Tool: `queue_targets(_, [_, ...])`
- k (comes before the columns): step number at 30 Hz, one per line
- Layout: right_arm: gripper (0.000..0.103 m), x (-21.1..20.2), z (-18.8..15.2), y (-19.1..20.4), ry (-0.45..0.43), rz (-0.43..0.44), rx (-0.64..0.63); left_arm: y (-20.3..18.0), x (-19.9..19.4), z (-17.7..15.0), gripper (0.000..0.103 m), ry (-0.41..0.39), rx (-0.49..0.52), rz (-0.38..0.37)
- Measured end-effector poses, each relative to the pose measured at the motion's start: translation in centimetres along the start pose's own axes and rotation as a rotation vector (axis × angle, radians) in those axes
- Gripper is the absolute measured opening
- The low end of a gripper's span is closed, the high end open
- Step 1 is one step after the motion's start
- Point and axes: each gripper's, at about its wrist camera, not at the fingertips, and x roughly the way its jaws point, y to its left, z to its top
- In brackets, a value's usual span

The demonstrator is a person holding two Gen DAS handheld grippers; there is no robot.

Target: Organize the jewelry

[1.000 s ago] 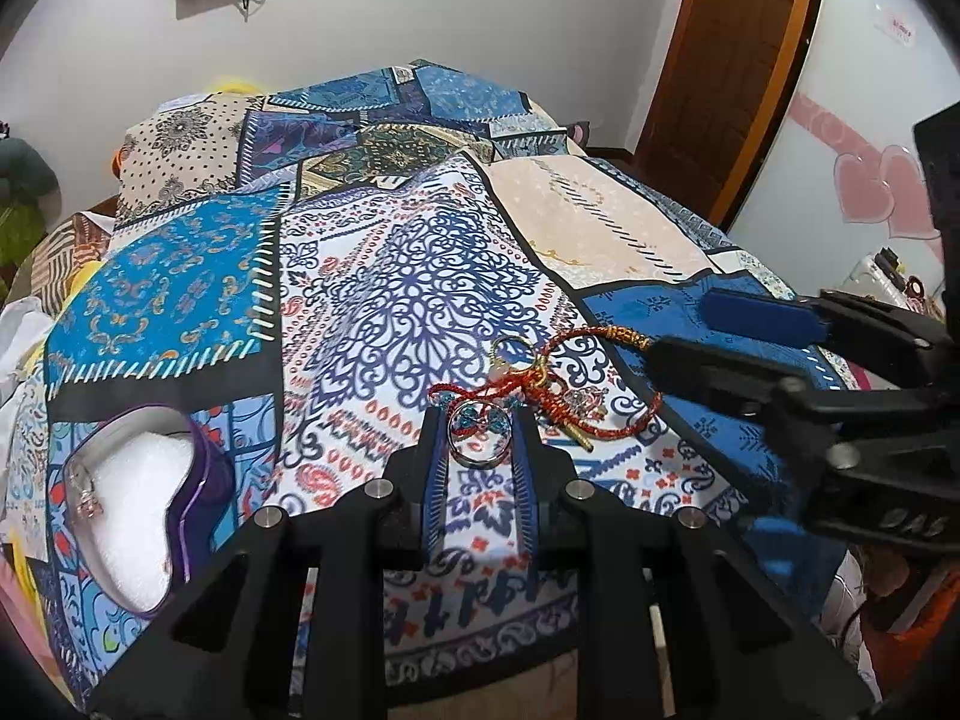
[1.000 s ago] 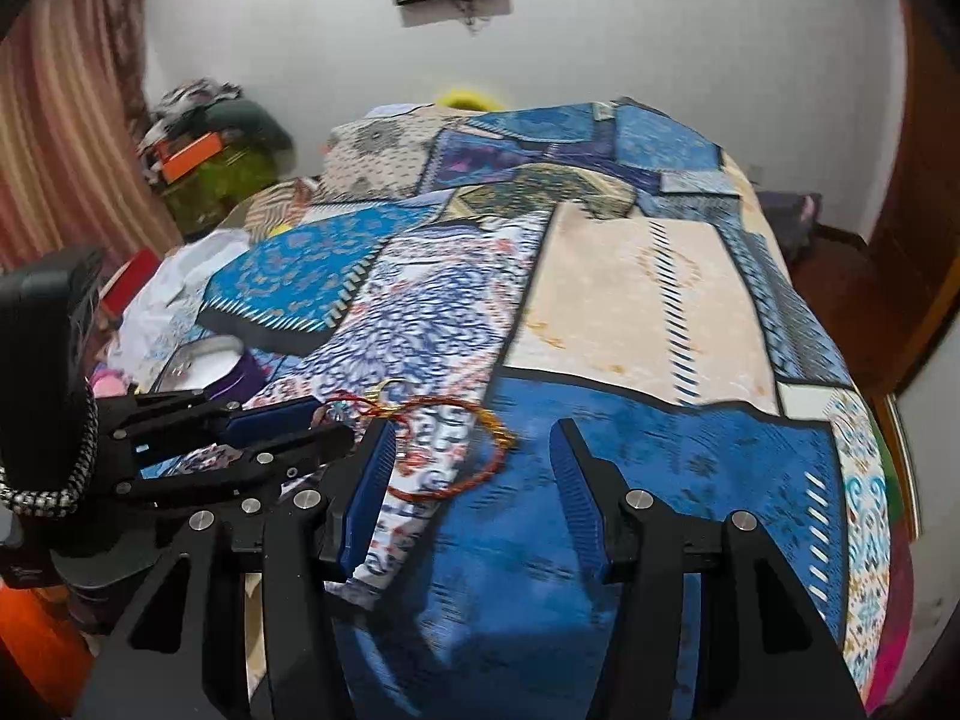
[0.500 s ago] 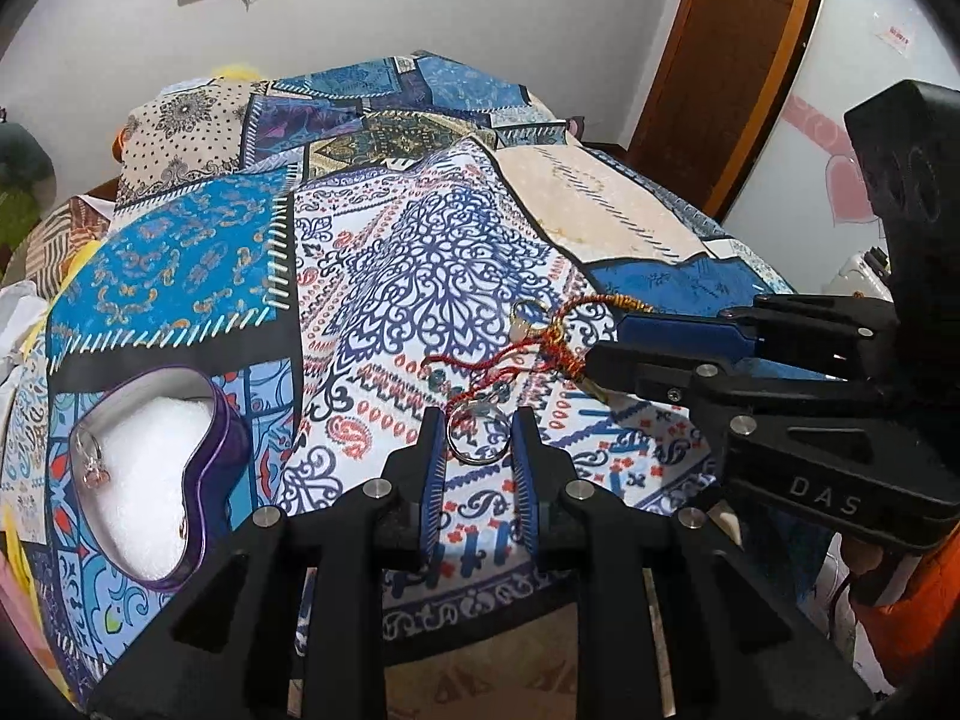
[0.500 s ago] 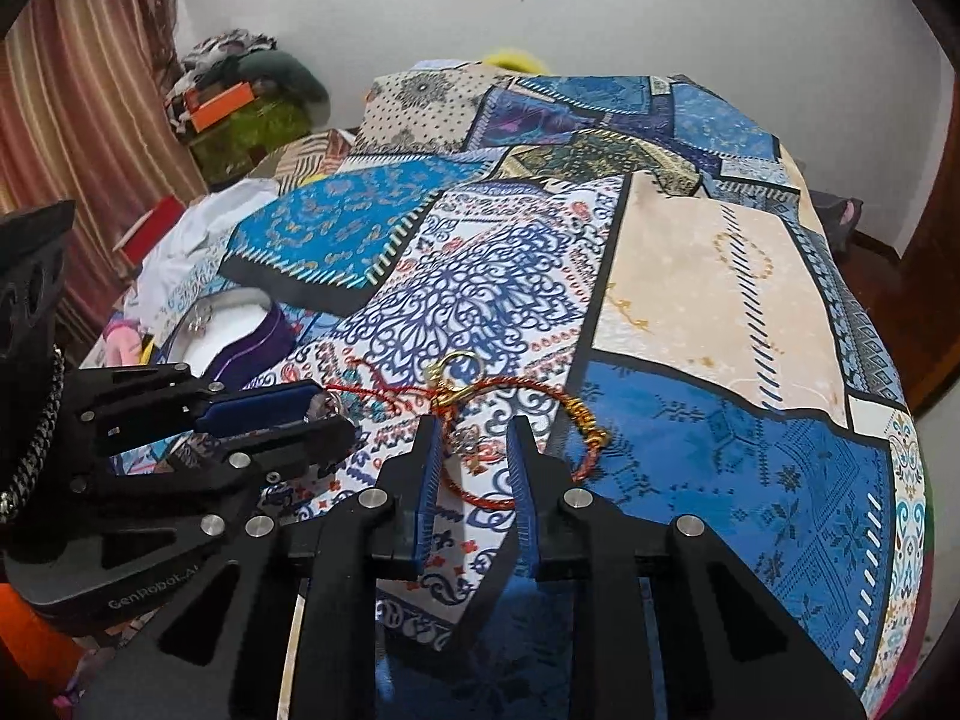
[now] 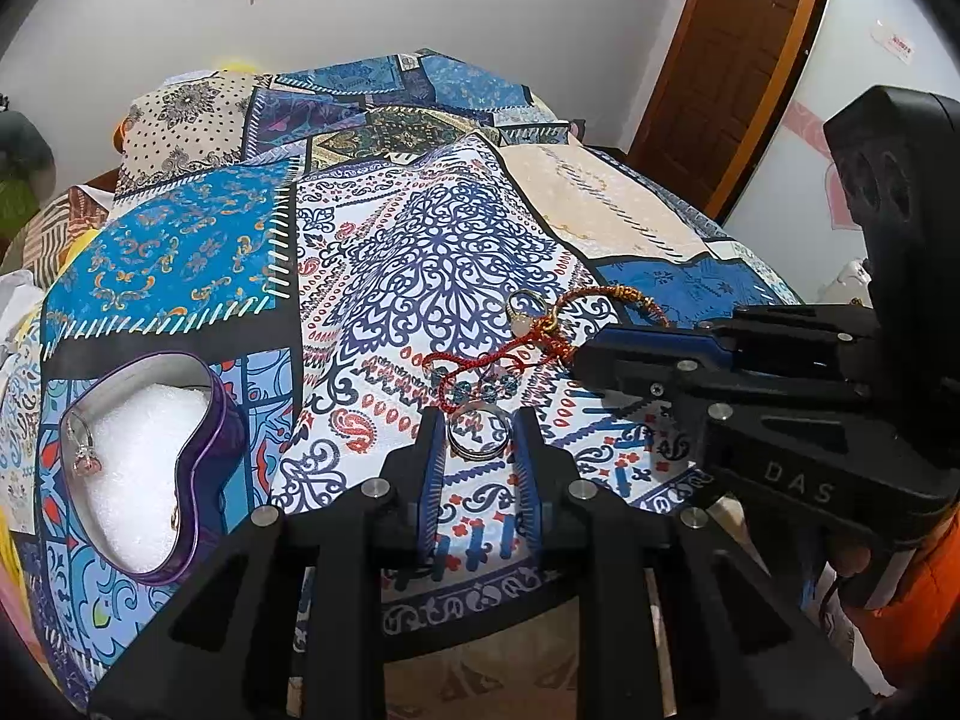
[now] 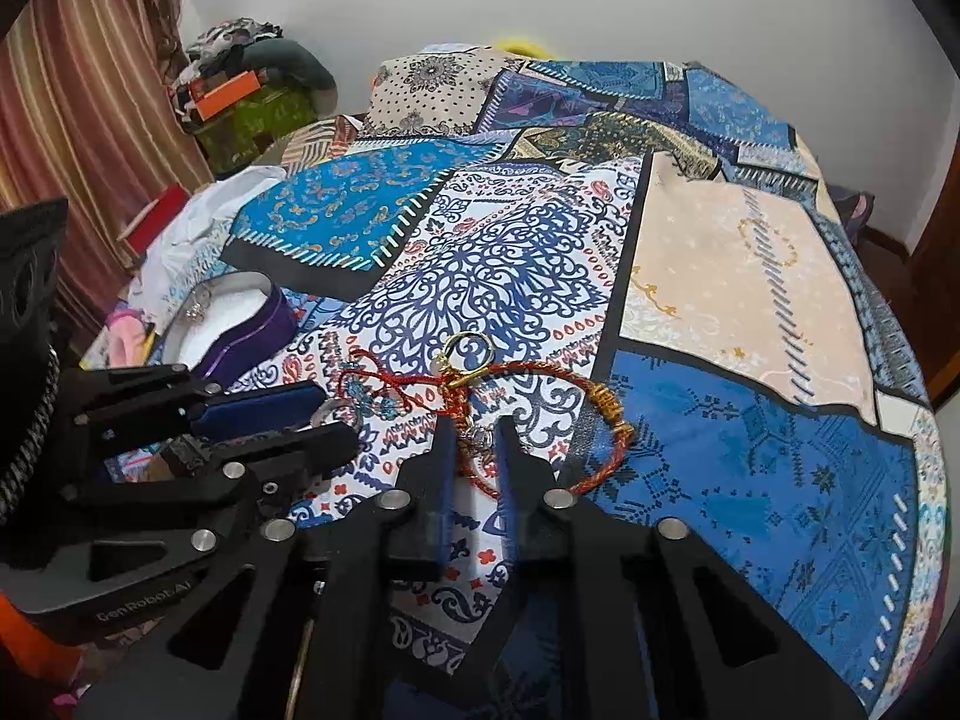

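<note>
- Left wrist view: the left gripper (image 5: 479,429) has its blue pads clamped on a silver ring (image 5: 478,433), which stands on edge between the fingertips, just above the patchwork bedspread (image 5: 180,252).
- Right wrist view: the right gripper (image 6: 474,438) has its jaws drawn nearly together on a small silvery charm (image 6: 480,435) within the tangle of red cord; exactly what the pads pinch is hard to tell.
- A red cord bracelet (image 6: 591,420) with gold wire wraps lies looped on the bedspread, passing just under and to the right of the right fingertips.
- One gold ring (image 6: 470,348) lies just beyond those fingertips, touching the cords.
- One purple heart-shaped box (image 5: 150,462) with white lining sits open well to the left, holding one stone ring (image 5: 81,450).
- Readable writing: "DAS" on the right gripper's body, "GenRobot.AI" on the left gripper's body.
</note>
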Motion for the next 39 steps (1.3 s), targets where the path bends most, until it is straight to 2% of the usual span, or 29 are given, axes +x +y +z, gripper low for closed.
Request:
queue_targets(10, [0.01,-1.8,0.2,-0.2,-0.049,-0.016,0.026,0.1,-0.7,0.1,0.021,-0.007,-0.012,0.013])
queue_targets(11, [0.006,-2.1,0.3,-0.2,-0.055,-0.018,0.025,0.1,-0.8,0.1,0.021,-0.009,-0.012,0.014])
queue_targets(20, [0.006,-3.9,0.3,0.6,-0.085,-0.062,-0.005,0.0,-2.9,0.0,0.02,-0.045,-0.008,0.027])
queue_targets(24, [0.006,-3.6,0.2,0.6,-0.069,-0.083,-0.002,-0.1,-3.6,-0.2,0.021,-0.055,-0.002,0.034])
queue_targets(34, [0.009,-0.7,0.6,0.0,0.038,-0.066,0.034,0.9,-3.7,-0.7,0.021,-0.057,-0.019,0.036])
queue_targets(39, [0.01,-0.3,0.5,0.1,0.041,-0.067,0.02,1.3,-3.2,-0.8,0.021,-0.05,-0.028,0.035])
